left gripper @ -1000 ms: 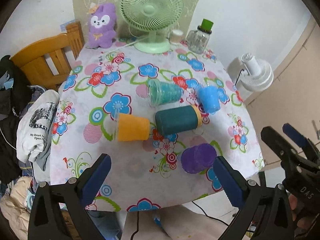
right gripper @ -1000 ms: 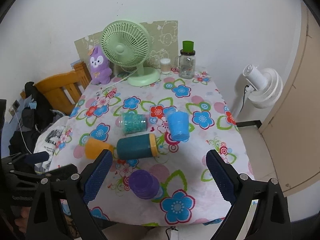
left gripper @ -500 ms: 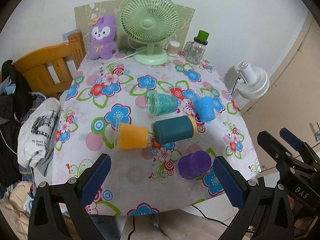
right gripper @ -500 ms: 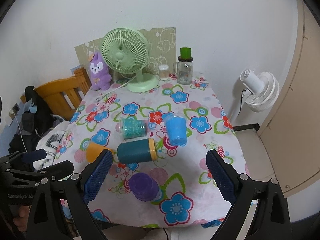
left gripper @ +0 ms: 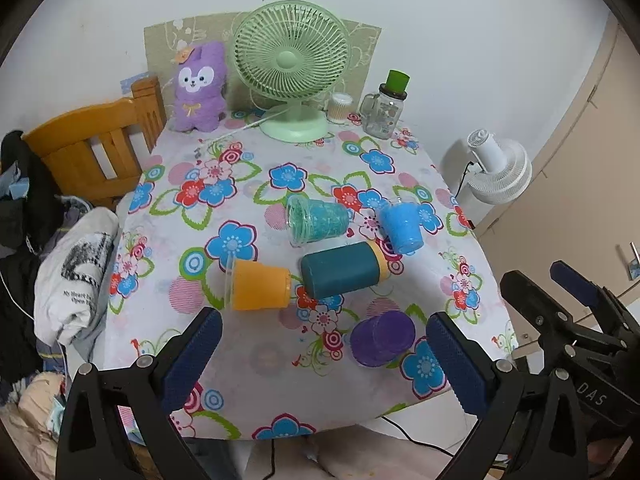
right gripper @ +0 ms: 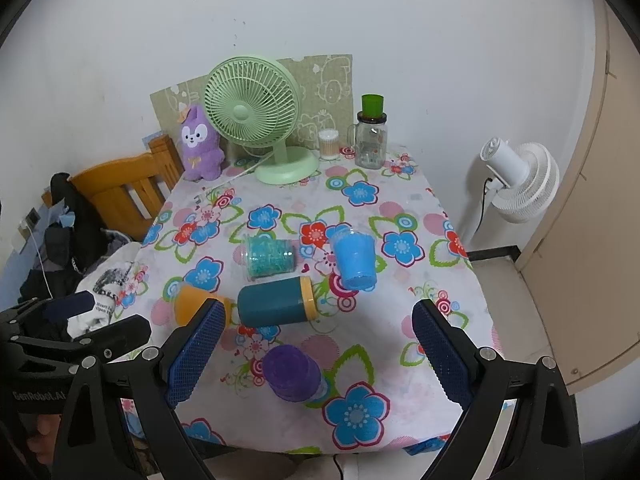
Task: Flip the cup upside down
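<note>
Several cups lie on their sides on the flowered table (left gripper: pixel 256 360): an orange cup (left gripper: pixel 258 290) (right gripper: pixel 188 308), a dark teal cup with a yellow band (left gripper: pixel 342 274) (right gripper: pixel 276 306), a teal glitter cup (left gripper: pixel 316 220) (right gripper: pixel 270 258), a light blue cup (left gripper: pixel 402 226) (right gripper: pixel 355 258) and a purple cup (left gripper: pixel 382 338) (right gripper: pixel 292 372). My left gripper (left gripper: pixel 320 356) is open and empty, above the table's near edge. My right gripper (right gripper: pixel 316 352) is open and empty, above the purple cup.
A green desk fan (left gripper: pixel 290 68), a purple plush toy (left gripper: pixel 200 88), a small jar (left gripper: pixel 339 107) and a glass jar with a green lid (left gripper: pixel 384 106) stand at the back. A wooden chair (left gripper: pixel 92 152) with clothes is at left, a white floor fan (left gripper: pixel 498 170) at right.
Both grippers have pulled back and up from the table, so more of the table and wall shows. The cups have not moved. Both grippers stay open.
</note>
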A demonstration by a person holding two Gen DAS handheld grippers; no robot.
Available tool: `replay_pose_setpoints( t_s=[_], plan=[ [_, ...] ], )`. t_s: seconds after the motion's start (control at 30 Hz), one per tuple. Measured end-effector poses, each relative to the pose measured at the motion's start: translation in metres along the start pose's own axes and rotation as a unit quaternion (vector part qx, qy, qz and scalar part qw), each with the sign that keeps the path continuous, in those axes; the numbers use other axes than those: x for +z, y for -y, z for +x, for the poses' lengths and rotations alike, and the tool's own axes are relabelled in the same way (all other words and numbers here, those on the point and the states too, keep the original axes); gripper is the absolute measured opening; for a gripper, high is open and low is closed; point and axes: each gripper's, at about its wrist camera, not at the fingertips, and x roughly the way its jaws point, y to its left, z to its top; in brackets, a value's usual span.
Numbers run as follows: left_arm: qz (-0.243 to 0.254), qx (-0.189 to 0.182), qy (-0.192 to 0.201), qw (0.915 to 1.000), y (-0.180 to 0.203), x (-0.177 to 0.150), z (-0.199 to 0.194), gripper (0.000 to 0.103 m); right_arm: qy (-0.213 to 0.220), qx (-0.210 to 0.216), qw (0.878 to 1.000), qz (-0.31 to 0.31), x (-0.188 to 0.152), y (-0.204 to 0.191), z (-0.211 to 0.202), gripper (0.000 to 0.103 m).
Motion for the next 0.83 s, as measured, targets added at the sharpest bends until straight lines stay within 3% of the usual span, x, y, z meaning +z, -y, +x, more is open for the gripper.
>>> replay_pose_setpoints(
  t_s=[0.83],
  plan=[
    [0.005,0.002,-0.015,0.9999,-0.0004,0.0,0.0083,0.103,-0.019,-0.007,1.0,-0.006,-0.0053,-0.0011,0.0082,0.096]
  ],
)
